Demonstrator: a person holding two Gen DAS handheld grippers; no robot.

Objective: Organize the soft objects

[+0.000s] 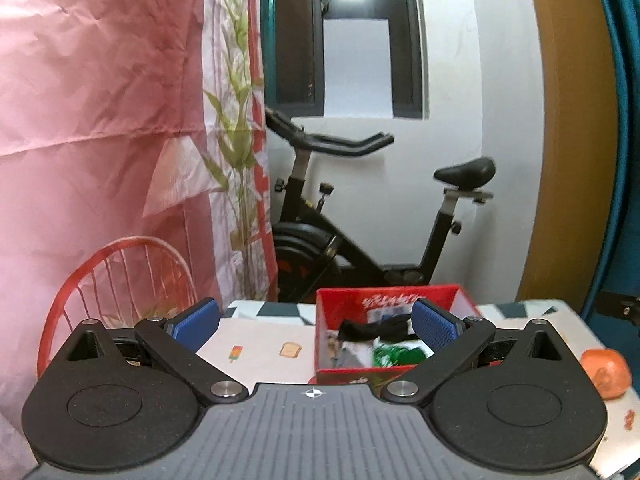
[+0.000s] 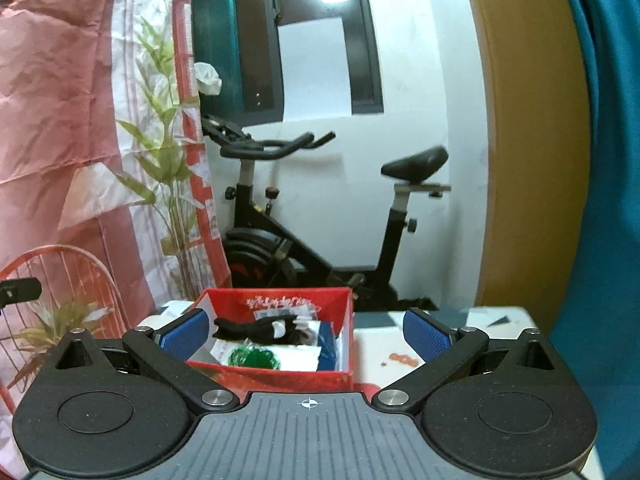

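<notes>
A red cardboard box (image 1: pixel 388 300) stands on the patterned table; its red wall (image 2: pixel 276 376) also faces the right wrist view. Inside lie a black fabric bundle (image 2: pixel 260 326), a green item on white (image 2: pixel 256 358) and a blue piece (image 2: pixel 328 350). The black bundle (image 1: pixel 372 326) and green item (image 1: pixel 394 354) show in the left wrist view too. My left gripper (image 1: pixel 316 322) is open, raised in front of the box, nothing between its blue pads. My right gripper (image 2: pixel 306 330) is open and empty, just before the box's near wall.
An orange fruit (image 1: pixel 606 372) lies on the tablecloth (image 1: pixel 260 350) at the right. A red wire chair (image 1: pixel 120 280) stands left of the table. Behind are an exercise bike (image 1: pixel 360 220), a pink curtain (image 1: pixel 100 120) and a plant (image 2: pixel 168 160). A teal cloth (image 2: pixel 612 200) hangs at right.
</notes>
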